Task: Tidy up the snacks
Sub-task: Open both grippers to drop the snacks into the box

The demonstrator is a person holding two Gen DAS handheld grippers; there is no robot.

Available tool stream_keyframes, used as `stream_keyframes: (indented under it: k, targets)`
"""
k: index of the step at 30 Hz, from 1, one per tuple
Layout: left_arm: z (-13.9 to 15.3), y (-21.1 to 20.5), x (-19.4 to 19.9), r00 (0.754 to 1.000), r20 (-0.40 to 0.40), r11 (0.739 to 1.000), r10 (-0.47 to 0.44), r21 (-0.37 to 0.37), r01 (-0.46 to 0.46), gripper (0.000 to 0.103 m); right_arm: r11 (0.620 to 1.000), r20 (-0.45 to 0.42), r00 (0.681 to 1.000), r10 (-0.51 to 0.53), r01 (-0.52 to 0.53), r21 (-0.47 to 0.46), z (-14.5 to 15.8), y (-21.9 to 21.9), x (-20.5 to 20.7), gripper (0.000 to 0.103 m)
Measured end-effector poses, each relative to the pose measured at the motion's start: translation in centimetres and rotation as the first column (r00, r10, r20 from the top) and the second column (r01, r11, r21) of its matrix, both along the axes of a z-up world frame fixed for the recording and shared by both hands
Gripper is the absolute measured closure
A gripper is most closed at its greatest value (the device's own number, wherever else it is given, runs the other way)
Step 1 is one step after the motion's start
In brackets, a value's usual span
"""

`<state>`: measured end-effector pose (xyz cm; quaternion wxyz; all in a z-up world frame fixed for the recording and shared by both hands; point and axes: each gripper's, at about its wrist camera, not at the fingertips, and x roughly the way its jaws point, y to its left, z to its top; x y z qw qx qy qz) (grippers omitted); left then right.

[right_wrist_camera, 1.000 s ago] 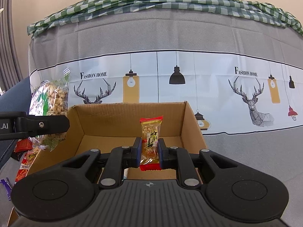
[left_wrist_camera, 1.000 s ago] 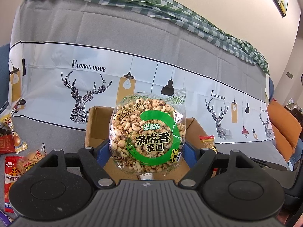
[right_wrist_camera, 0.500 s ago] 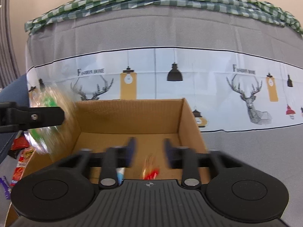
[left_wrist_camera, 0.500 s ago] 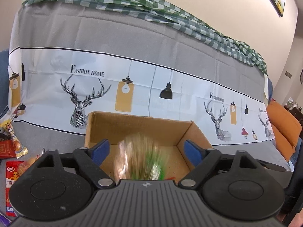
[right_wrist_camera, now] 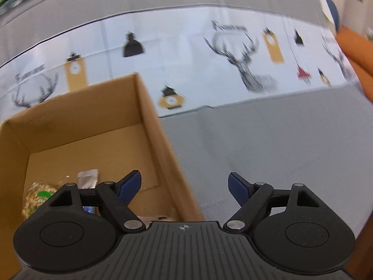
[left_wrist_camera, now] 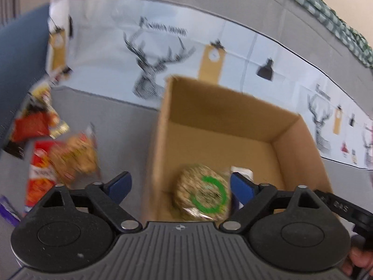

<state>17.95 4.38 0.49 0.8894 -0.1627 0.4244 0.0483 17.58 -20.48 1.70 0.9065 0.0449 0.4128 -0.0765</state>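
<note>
The left gripper [left_wrist_camera: 179, 184] is spread wide and holds nothing, hanging over the left wall of the cardboard box [left_wrist_camera: 223, 107]. A puffed-grain bag [left_wrist_camera: 202, 194] with a green ring lies on the box floor, with a silver-topped packet [right_wrist_camera: 88, 177] just beside it. The right gripper [right_wrist_camera: 185, 185] is also spread and empty, straddling the box's right wall. More snack packets [left_wrist_camera: 58, 154] lie blurred on the grey tabletop [right_wrist_camera: 268, 140] left of the box.
</note>
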Motion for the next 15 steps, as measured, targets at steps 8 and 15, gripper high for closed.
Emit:
stream_keyframes:
  k: [8,15]
  targets:
    - [-0.1,-1.1,0.2,0.999,0.019,0.999,-0.04,-0.006,0.041,0.015,0.997,-0.006,0.997,-0.082,0.082,-0.004,-0.5,-1.2,0.0,0.026]
    - [-0.3,-1.4,0.4,0.998,0.037,0.999,-0.049,-0.022,0.05,0.015,0.994,-0.003,0.994,-0.111,0.111,-0.003,-0.6,-2.0,-0.1,0.026]
